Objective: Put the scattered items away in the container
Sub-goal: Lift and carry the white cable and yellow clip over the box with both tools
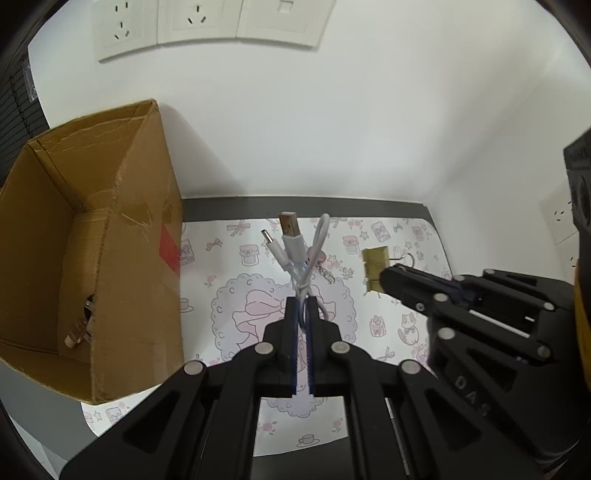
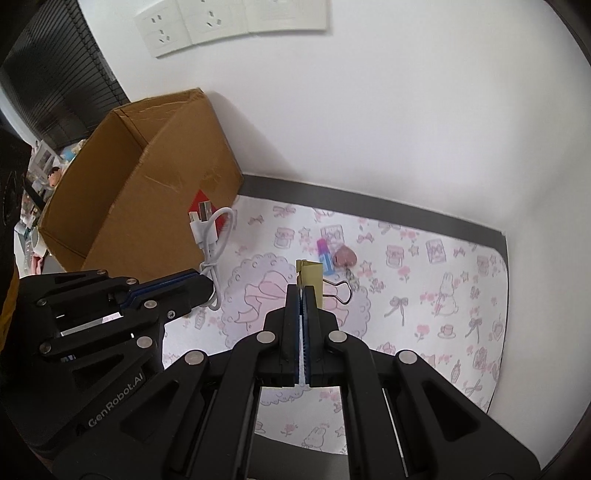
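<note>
Left side: tall cardboard box (image 1: 110, 229), open at top.
Back: wall (image 1: 332, 129) close behind mat (image 2: 424, 295).
Mat middle: tube (image 2: 325, 254), heart charm (image 2: 345, 257).

I read this as a room in a home, at a small surface (image 2: 480, 236) pushed into a white corner. A mat (image 2: 424, 295) printed with pink bows, rabbits, teacups and roses covers it, which looks domestic, not industrial. On the wall I see a row of white power sockets (image 2: 184, 26) above, and another socket (image 1: 561, 218) on the side wall. A plain cardboard box (image 2: 159, 177) stands at the left. Beyond it I make out a cluttered shelf of small figurines and trinkets (image 2: 48, 173), blurred, below a dark slatted panel (image 2: 55, 74).
</note>
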`<act>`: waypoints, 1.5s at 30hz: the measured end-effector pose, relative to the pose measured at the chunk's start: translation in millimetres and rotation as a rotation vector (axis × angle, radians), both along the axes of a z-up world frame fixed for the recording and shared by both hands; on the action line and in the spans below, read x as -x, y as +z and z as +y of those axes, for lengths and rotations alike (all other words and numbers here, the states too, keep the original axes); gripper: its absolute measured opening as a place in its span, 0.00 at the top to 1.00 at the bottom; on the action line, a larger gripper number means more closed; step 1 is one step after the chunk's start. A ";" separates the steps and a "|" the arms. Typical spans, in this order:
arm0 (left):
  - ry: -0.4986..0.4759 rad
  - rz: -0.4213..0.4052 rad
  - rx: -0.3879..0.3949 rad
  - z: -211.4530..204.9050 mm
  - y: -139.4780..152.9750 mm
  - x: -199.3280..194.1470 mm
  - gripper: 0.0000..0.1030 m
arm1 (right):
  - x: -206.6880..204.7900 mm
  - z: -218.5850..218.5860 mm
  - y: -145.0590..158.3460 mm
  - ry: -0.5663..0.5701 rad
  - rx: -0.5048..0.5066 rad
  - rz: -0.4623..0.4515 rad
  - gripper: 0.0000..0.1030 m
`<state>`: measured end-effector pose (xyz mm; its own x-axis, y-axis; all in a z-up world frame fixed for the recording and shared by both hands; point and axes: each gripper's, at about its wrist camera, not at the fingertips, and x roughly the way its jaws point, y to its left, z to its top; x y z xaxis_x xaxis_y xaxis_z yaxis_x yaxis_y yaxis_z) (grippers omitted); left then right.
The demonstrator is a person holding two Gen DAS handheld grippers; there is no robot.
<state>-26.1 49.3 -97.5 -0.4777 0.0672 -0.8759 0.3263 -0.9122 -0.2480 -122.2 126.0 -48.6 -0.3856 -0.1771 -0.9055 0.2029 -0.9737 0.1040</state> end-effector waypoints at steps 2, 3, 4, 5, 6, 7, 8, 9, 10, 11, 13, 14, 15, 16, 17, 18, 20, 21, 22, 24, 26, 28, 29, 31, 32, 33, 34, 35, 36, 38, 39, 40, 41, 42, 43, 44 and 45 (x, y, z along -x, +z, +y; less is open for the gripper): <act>0.012 0.005 0.006 -3.8 4.2 -2.8 0.97 | 2.3 -6.9 5.4 0.013 0.000 0.011 0.99; 0.017 0.007 0.008 -5.3 5.9 -4.1 0.97 | 2.7 -9.4 7.5 0.019 0.000 0.014 0.99; 0.024 0.009 0.011 -7.8 8.3 -5.7 0.97 | 3.2 -12.4 9.8 0.023 0.001 0.018 0.99; 0.029 0.013 0.013 -9.8 10.5 -7.1 0.97 | 3.1 -15.2 11.8 0.029 -0.002 0.022 0.99; 0.035 0.018 0.017 -12.5 13.5 -8.9 0.97 | 2.9 -18.1 14.0 0.036 -0.005 0.028 0.99; 0.040 0.022 0.021 -14.4 15.8 -10.1 0.97 | 3.0 -21.1 16.3 0.043 -0.006 0.033 0.99; 0.048 0.026 0.024 -17.2 18.3 -11.6 0.97 | 3.2 -23.6 18.6 0.049 -0.004 0.038 0.99; 0.057 0.030 0.026 -20.1 20.4 -12.9 0.97 | 3.5 -26.2 20.8 0.055 -0.004 0.043 0.99; 0.065 0.032 0.029 -21.7 22.4 -13.2 0.97 | 4.2 -29.5 23.5 0.062 -0.006 0.049 0.99; 0.071 0.035 0.032 -24.1 25.0 -14.0 0.97 | 5.3 -31.8 25.0 0.067 -0.006 0.052 0.99; 0.080 0.040 0.045 -29.3 31.9 -15.4 0.97 | 7.0 -38.5 29.8 0.082 -0.010 0.061 0.99; 0.085 0.043 0.052 -31.2 34.7 -16.4 0.97 | 7.4 -41.7 32.9 0.087 -0.013 0.068 0.99; 0.090 0.046 0.057 -33.9 37.9 -17.6 0.97 | 8.3 -45.7 36.3 0.094 -0.012 0.075 0.99; 0.097 0.050 0.060 -36.7 41.9 -19.6 0.97 | 9.3 -49.3 38.9 0.100 -0.009 0.078 0.99; 0.104 0.054 0.064 -39.9 45.9 -20.8 0.97 | 10.0 -51.8 41.2 0.106 -0.007 0.081 0.99; 0.111 0.056 0.068 -43.6 51.0 -21.7 0.97 | 10.6 -54.5 44.1 0.112 -0.005 0.087 0.99; 0.121 0.060 0.080 -52.1 57.2 -25.8 0.97 | 11.5 -62.4 51.4 0.126 -0.006 0.104 0.99; 0.128 0.062 0.087 -55.9 60.1 -27.6 0.97 | 12.5 -65.9 54.4 0.133 -0.006 0.109 0.99; 0.134 0.065 0.092 -59.0 62.2 -29.3 0.97 | 13.3 -70.2 57.1 0.141 -0.003 0.114 0.99; 0.150 0.069 0.100 -65.6 65.8 -33.4 0.97 | 15.3 -77.0 60.6 0.152 0.003 0.120 0.99; 0.166 0.073 0.102 -72.1 68.2 -37.1 0.97 | 17.1 -86.2 64.5 0.167 0.005 0.126 0.99; 0.182 0.078 0.105 -79.4 70.4 -40.5 0.97 | 18.2 -93.4 67.7 0.183 0.007 0.133 0.99; 0.187 0.079 0.106 -82.0 71.9 -42.7 0.97 | 18.6 -98.1 69.6 0.192 0.008 0.137 0.99; 0.195 0.086 0.113 -88.2 74.7 -46.4 0.97 | 18.6 -105.5 71.8 0.207 0.007 0.142 0.99; 0.200 0.090 0.118 -91.1 76.4 -48.2 0.97 | 18.8 -108.9 73.1 0.215 0.007 0.145 0.99; 0.208 0.091 0.118 -95.5 78.3 -50.6 0.97 | 19.1 -112.2 74.0 0.222 0.007 0.147 0.99; 0.213 0.091 0.117 -98.5 80.2 -51.7 0.97 | 19.8 -117.0 75.6 0.230 0.008 0.150 0.99; 0.222 0.092 0.116 -102.4 81.6 -54.3 0.97 | 20.6 -120.1 77.0 0.235 0.010 0.152 0.99; 0.228 0.094 0.114 -106.5 82.9 -56.7 0.97 | 21.0 -123.8 78.3 0.243 0.012 0.154 0.99; 0.236 0.093 0.113 -113.4 84.0 -59.4 0.97 | 22.0 -132.8 80.9 0.261 0.010 0.160 0.99; 0.244 0.092 0.115 -118.0 84.8 -61.8 0.97 | 22.0 -136.9 82.6 0.269 0.011 0.164 0.99; 0.247 0.091 0.115 -120.9 84.7 -63.1 0.97 | 22.4 -141.3 83.3 0.277 0.013 0.165 0.99; 0.251 0.091 0.116 -124.4 85.4 -65.0 0.97 | 22.7 -145.5 83.9 0.283 0.015 0.165 0.99; 0.255 0.090 0.118 -127.7 85.9 -66.6 0.97 | 22.7 -149.9 84.3 0.290 0.016 0.165 0.99; 0.257 0.088 0.121 -131.2 86.2 -68.1 0.97 | 23.1 -154.4 84.5 0.298 0.017 0.166 0.99; 0.259 0.086 0.124 -134.7 86.2 -69.6 0.97 | 23.3 -158.2 84.8 0.303 0.019 0.166 0.99; 0.262 0.084 0.126 -138.1 85.9 -71.3 0.97 | 23.9 -161.9 84.5 0.309 0.020 0.166 0.99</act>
<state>45.2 -88.8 -11.6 -0.5356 -0.1742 -0.8263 0.5376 -0.8249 -0.1747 -146.0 -35.9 36.0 -0.4528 -0.3253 -0.8302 0.5038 -0.8615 0.0628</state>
